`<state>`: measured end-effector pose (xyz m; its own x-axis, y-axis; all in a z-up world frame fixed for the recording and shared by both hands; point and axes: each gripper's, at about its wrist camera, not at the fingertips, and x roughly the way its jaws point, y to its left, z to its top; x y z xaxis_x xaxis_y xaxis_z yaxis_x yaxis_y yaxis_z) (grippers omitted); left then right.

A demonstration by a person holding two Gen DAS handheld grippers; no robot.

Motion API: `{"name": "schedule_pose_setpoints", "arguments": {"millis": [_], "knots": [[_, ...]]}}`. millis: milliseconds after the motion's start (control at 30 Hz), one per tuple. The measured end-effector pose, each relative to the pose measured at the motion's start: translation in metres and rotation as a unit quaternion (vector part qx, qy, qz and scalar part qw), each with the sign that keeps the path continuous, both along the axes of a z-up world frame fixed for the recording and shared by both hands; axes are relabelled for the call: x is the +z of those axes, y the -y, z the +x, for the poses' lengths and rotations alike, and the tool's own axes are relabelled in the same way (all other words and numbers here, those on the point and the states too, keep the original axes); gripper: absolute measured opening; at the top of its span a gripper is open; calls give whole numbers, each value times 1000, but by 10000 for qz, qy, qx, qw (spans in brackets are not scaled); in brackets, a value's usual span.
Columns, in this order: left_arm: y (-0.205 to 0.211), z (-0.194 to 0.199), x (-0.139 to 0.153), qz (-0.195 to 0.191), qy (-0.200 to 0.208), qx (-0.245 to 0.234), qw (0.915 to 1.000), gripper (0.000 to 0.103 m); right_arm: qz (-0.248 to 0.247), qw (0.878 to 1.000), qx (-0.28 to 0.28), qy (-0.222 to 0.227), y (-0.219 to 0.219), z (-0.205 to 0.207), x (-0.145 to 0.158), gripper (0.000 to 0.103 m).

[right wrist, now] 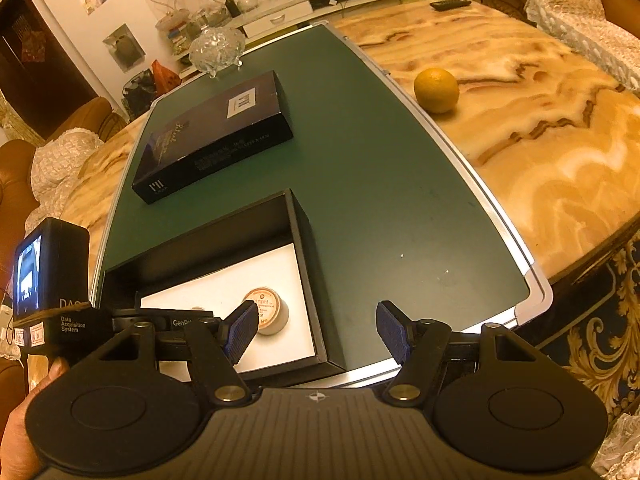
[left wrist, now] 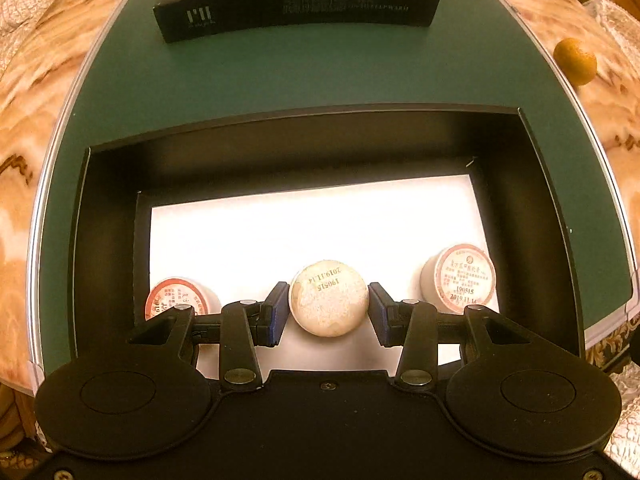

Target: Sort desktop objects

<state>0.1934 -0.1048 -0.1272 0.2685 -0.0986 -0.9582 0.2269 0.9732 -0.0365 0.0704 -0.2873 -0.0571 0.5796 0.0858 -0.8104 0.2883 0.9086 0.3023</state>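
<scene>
An open black box [left wrist: 108, 216] with a white floor sits on the green mat [left wrist: 320, 76]. My left gripper [left wrist: 328, 306] is inside it, pads on both sides of a round paper-wrapped tea ball [left wrist: 329, 298] stamped with a date. Two more wrapped tea cakes lie in the box, one at the left [left wrist: 176, 296] and one at the right [left wrist: 460, 276]. My right gripper [right wrist: 318, 330] is open and empty above the box's right wall [right wrist: 316, 276], where one tea cake [right wrist: 268, 312] shows.
The black box lid [left wrist: 296, 4] lies on the mat behind the box, also in the right wrist view [right wrist: 216, 132]. An orange [right wrist: 436, 90] sits on the marble table right of the mat. A glass bowl [right wrist: 216, 48] stands at the mat's far end.
</scene>
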Motion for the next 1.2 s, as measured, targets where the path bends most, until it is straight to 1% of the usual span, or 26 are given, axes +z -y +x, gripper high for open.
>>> {"name": "schedule_pose_setpoints", "arguments": {"millis": [233, 300, 367, 433, 467, 533, 600, 667, 733, 867, 967, 1200], "knots": [[0, -1, -3, 1, -15, -9, 10000, 41, 12, 10000, 39, -49, -3, 2, -4, 69], [0, -1, -3, -25, -9, -30, 10000, 44, 6, 10000, 46, -53, -4, 2, -4, 69], [0, -3, -1, -79, 33, -90, 9999, 55, -17, 10000, 46, -58, -5, 2, -3, 69], [-3, -6, 4, -103, 139, -102, 9998, 61, -42, 10000, 56, -69, -6, 1, -1, 69], [-5, -8, 7, -95, 199, -94, 9997, 68, -61, 9999, 66, -78, -7, 1, 0, 69], [-12, -13, 15, -44, 300, -27, 9995, 75, -111, 9999, 68, -74, -9, 1, 3, 73], [-23, -23, 27, 6, 446, 50, 9990, 79, -173, 9998, 55, -49, -12, 0, 7, 82], [-35, -35, 39, 82, 578, 139, 9982, 90, -221, 9997, 101, 3, -18, 0, 12, 85], [-48, -46, 49, 169, 671, 254, 9973, 97, -264, 9995, 190, 27, -26, 1, 17, 86], [-78, -66, 64, 332, 745, 554, 9951, 99, -351, 9986, 407, 7, -51, 3, 22, 95], [-98, -81, 70, 423, 741, 739, 9936, 100, -525, 9966, 623, -133, -77, 3, 23, 95], [-128, -109, 78, 483, 705, 882, 9924, 100, -779, 9911, 1021, -360, -123, -13, 22, 95]]}}
